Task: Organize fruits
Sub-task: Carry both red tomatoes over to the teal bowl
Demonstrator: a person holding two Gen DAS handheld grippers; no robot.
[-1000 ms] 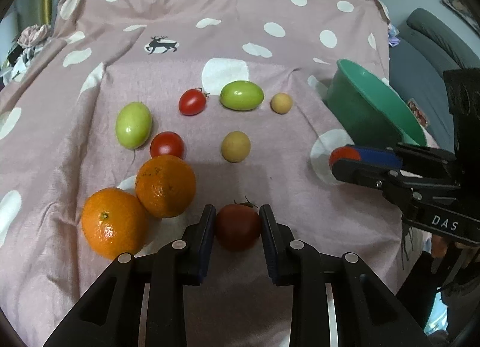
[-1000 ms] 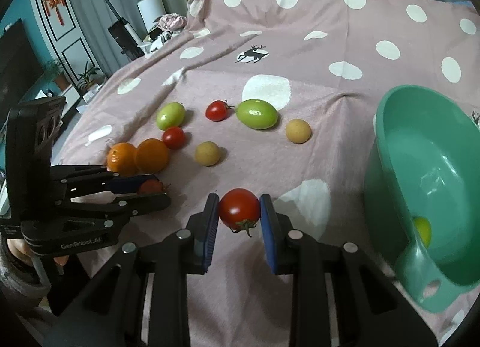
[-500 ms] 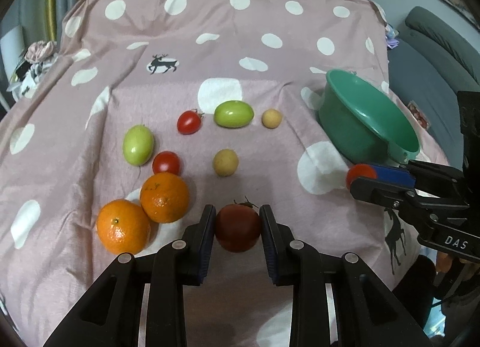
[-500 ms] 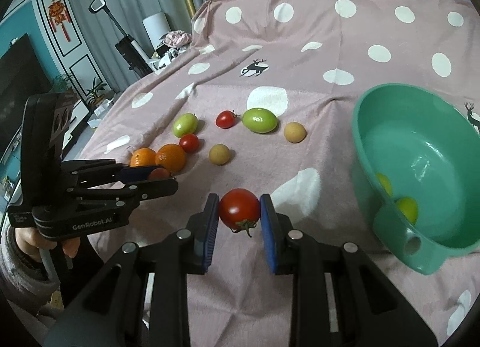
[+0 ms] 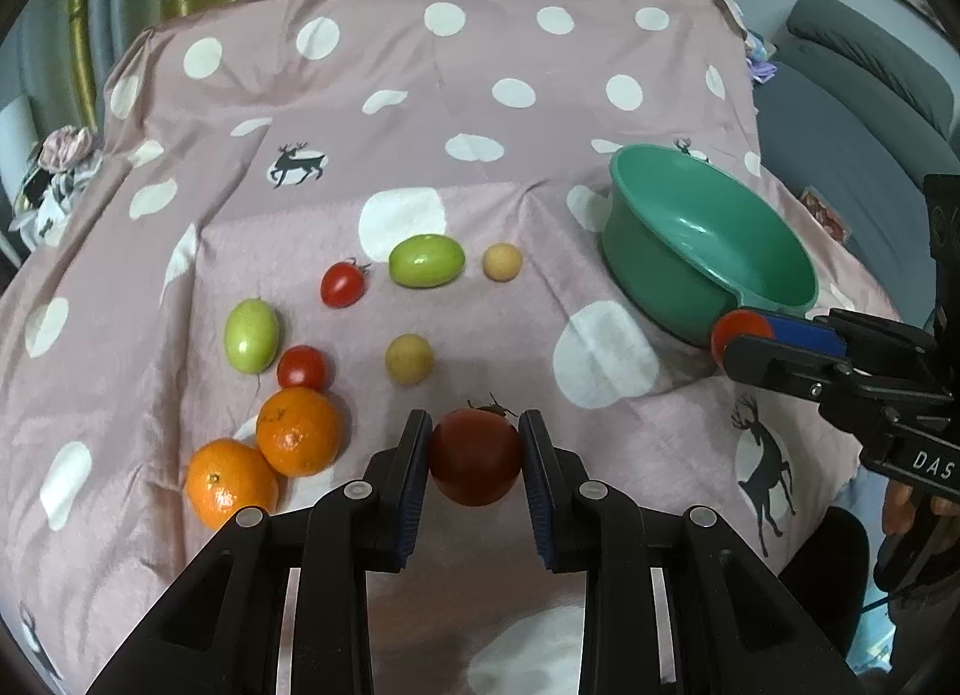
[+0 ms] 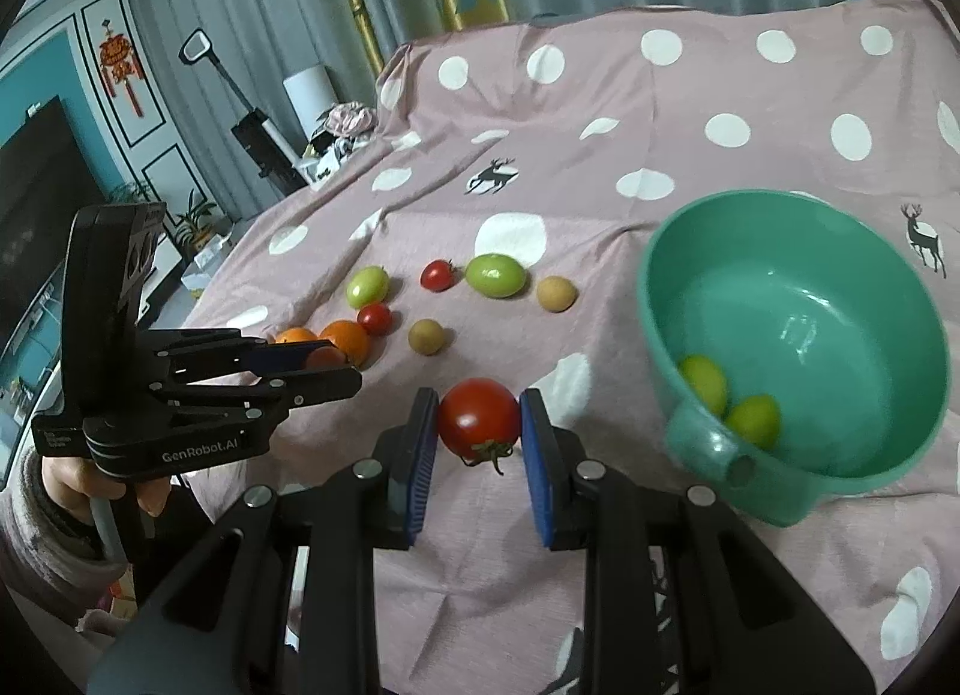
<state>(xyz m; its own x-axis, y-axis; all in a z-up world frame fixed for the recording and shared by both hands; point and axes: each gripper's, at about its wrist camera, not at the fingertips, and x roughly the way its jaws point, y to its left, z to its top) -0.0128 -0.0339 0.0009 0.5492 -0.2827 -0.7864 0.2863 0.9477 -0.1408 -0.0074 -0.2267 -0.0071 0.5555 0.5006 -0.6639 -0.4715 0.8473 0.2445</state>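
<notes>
Left gripper (image 5: pixel 474 458): pinches dark red tomato (image 5: pixel 475 456).
Right gripper (image 6: pixel 478 422): pinches bright red tomato (image 6: pixel 478 418).
Handling: soft, bruisable; hold sides lightly.

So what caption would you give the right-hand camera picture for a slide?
Right gripper holding a red tomato beside a green bowl that already holds two yellow-green fruits.

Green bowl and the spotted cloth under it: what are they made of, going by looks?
Green bowl: likely moulded plastic, glossy; bright highlights on the inner wall, and a moulded handle tab with a hole. Spotted cloth: woven fabric, matte, perhaps cotton; it creases and drapes in soft folds, with printed white dots and deer. The exact fibre cannot be told.
</notes>
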